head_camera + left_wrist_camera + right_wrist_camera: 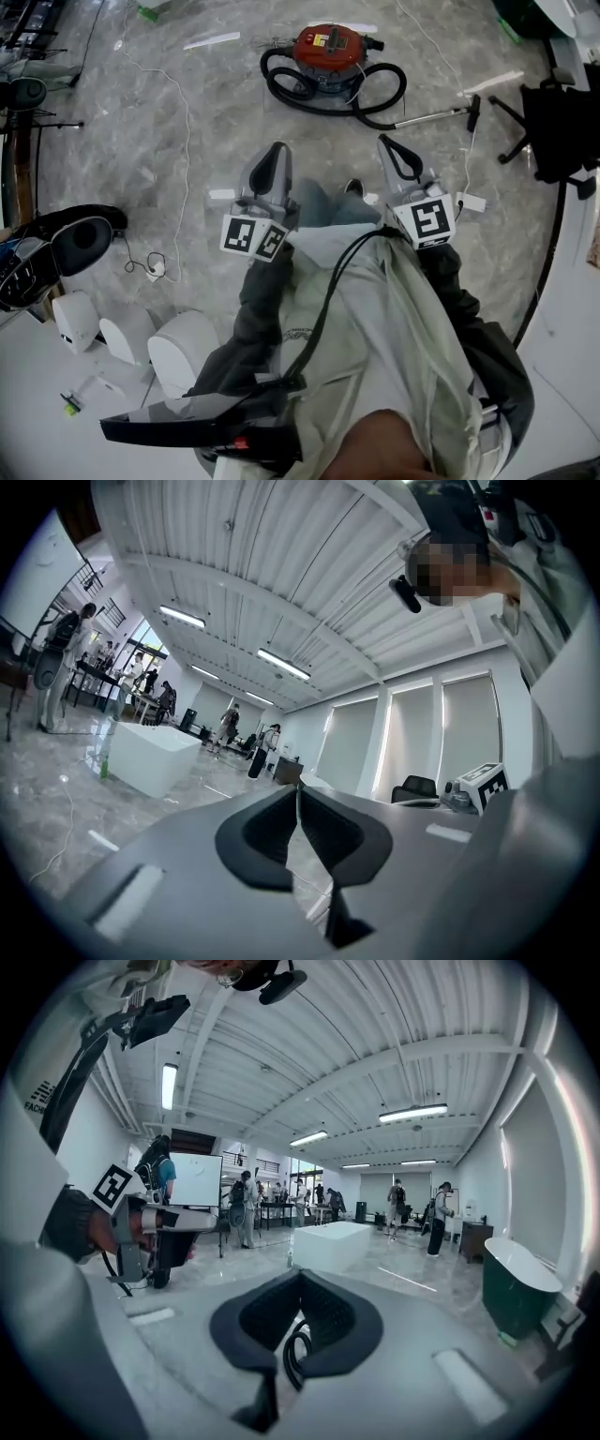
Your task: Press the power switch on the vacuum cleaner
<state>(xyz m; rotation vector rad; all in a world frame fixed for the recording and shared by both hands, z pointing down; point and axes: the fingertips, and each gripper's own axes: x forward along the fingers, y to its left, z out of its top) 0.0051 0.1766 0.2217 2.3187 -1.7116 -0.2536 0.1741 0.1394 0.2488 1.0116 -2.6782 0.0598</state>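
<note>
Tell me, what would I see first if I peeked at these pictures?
The red vacuum cleaner jumps out first, sitting on the grey marble floor at the top of the head view with its black hose curled around it. Next come the left tool and the right tool, both shut and empty, held side by side in front of the person and well short of the vacuum cleaner.

Red vacuum cleaner, black hose, grey marbled floor.
</note>
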